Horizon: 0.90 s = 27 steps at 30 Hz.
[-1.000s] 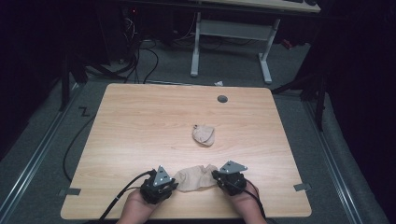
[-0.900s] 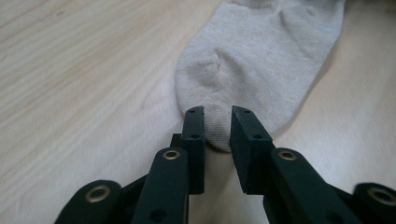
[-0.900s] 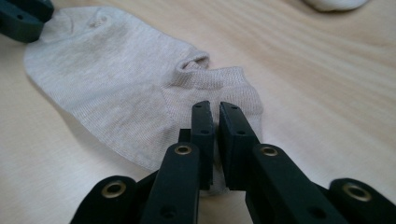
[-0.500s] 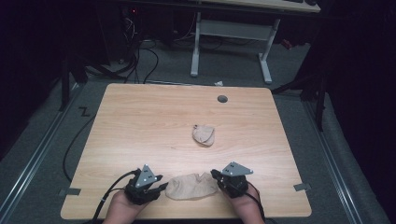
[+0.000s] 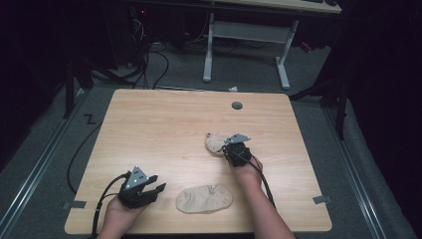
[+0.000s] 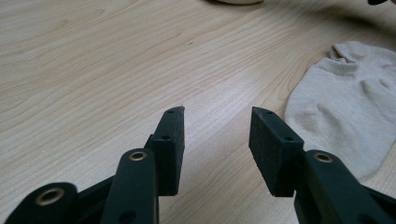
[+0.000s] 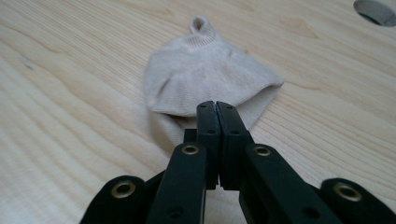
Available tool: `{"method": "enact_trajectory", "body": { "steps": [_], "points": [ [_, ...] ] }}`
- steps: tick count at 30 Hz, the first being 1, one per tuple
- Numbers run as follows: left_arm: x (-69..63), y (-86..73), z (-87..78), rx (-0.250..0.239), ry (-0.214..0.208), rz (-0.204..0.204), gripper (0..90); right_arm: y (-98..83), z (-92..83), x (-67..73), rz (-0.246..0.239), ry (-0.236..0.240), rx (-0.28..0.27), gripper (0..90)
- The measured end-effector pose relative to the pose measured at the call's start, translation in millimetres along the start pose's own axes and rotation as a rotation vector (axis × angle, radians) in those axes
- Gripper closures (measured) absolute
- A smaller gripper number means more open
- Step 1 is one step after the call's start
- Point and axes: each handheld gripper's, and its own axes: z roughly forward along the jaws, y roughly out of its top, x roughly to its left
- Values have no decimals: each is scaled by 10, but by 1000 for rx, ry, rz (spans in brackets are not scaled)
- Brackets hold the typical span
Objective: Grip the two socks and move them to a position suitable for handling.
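Two beige ankle socks lie on the wooden table (image 5: pixel 149 129). One sock (image 5: pixel 204 198) is spread flat near the front edge, and its cuff end shows in the left gripper view (image 6: pixel 345 102). My left gripper (image 5: pixel 149 191) rests just left of it, jaws open (image 6: pixel 217 116) with bare wood between them. The other sock (image 5: pixel 215 143) sits bunched up near the table's middle. My right gripper (image 5: pixel 234 150) is at its near edge, shut, its tips (image 7: pixel 216 105) over the hem of that bunched sock (image 7: pixel 201 77). No fabric shows between the jaws.
A round grey cable hole (image 5: pixel 237 105) sits near the table's far edge, also seen in the right gripper view (image 7: pixel 376 10). A white desk frame (image 5: pixel 244 45) and cables stand on the dark floor beyond the table.
Both grippers left the flat sock's ends. The left one drew back to the left and stands open. The right one moved forward to the bunched sock, jaws shut.
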Motion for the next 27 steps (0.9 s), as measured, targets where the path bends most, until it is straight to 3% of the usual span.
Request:
{"method": "enact_trajectory", "body": {
  "steps": [2,5,10,20,23,25,27],
  "points": [
    [-16,-6,4,2,0,9,557,-51,87,3,-4,4,37,891],
    [-26,-10,11,7,1,14,557,-94,67,26,1,22,23,892],
    [-57,-8,47,23,-9,27,551,-216,-91,248,-67,86,8,890],
    [-110,17,97,33,-27,40,545,-404,-342,548,-129,184,-26,879],
    [-107,19,98,32,-29,38,546,-369,-482,459,-86,175,-85,887],
    [-101,21,102,33,-36,31,546,-328,-536,298,-48,113,-122,895],
    [-99,22,104,28,-40,24,546,-312,-494,161,-13,75,-121,895]
  ]
}}
